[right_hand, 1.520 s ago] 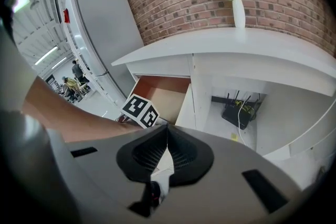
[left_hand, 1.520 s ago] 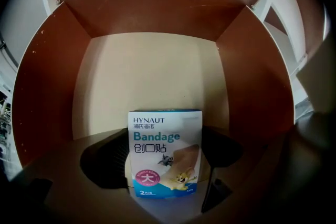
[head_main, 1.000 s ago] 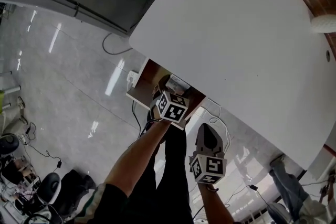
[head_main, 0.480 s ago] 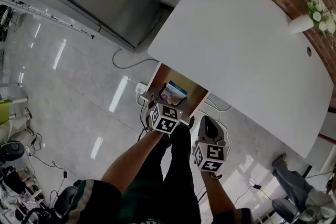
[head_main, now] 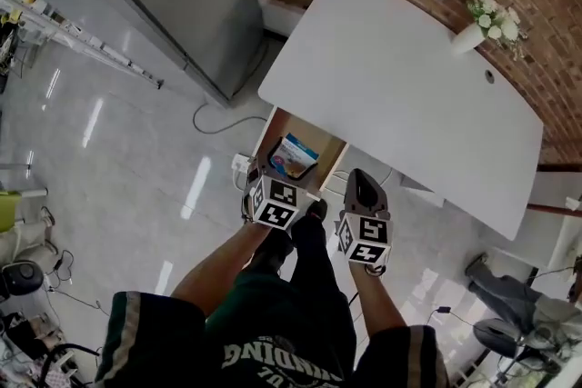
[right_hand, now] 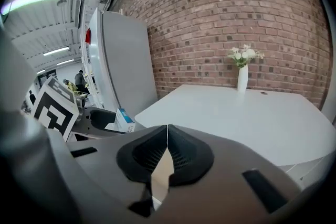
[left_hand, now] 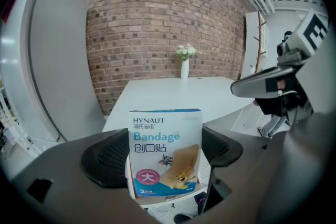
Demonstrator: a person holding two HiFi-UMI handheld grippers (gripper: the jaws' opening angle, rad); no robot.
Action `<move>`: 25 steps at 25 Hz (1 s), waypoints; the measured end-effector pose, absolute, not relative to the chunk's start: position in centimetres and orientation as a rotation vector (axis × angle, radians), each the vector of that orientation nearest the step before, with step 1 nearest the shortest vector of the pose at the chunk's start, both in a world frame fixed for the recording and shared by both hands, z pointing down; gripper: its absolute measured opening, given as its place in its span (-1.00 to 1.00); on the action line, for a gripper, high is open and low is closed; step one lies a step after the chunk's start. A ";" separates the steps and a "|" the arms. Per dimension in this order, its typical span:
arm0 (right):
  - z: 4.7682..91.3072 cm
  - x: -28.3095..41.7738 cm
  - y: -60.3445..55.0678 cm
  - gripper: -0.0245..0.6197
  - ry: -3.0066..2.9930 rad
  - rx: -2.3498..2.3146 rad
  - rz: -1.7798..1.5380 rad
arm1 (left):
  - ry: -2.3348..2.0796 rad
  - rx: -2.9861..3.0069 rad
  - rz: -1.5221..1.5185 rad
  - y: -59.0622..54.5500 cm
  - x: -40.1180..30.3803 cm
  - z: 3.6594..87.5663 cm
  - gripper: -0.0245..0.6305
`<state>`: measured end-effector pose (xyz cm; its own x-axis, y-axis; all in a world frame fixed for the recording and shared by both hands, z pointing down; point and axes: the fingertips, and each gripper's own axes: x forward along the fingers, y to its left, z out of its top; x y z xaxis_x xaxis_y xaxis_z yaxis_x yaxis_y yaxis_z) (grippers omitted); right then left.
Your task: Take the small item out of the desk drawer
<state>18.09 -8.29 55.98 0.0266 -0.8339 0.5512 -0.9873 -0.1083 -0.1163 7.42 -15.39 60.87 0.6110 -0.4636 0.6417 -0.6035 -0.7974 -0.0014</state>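
1. The left gripper (head_main: pixel 278 174) has its jaws closed on a bandage box (left_hand: pixel 165 155), which stands upright between the two pads with its printed face toward the left gripper view
2. In the head view the box sits over the open drawer (head_main: pixel 270 130), just under the front edge of the white worktop (head_main: pixel 391 77); I cannot tell whether it is fully clear of the drawer
3. The right gripper (right_hand: pixel 167 136) has its jaws pressed together with nothing in them, and it hangs just beside the drawer
4. The box is thin card, so too hard a squeeze could dent it, and too light a one could let it slide out and drop back in
5. If the box is lifted straight up, it could knock the worktop edge and twist out of the grip
6. The drawer stands out near the person's legs, so a step forward could bump it
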 end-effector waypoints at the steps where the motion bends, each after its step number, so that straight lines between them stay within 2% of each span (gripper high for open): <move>1: 55.1 18.2 -8.2 -0.85 -1.870 2.034 0.714 | -0.888 2.638 0.937 -15.4 7.4 59.8 0.41; 25: 38.7 17.1 -9.7 -0.85 -2.090 2.167 0.227 | -1.126 2.888 0.576 -18.9 3.5 41.2 0.41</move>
<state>17.14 -9.67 38.72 0.0339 -0.9809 0.1918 -0.9992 -0.0378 -0.0164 3.54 -18.93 41.16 0.6784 -0.6562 0.3304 -0.6520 -0.7450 -0.1409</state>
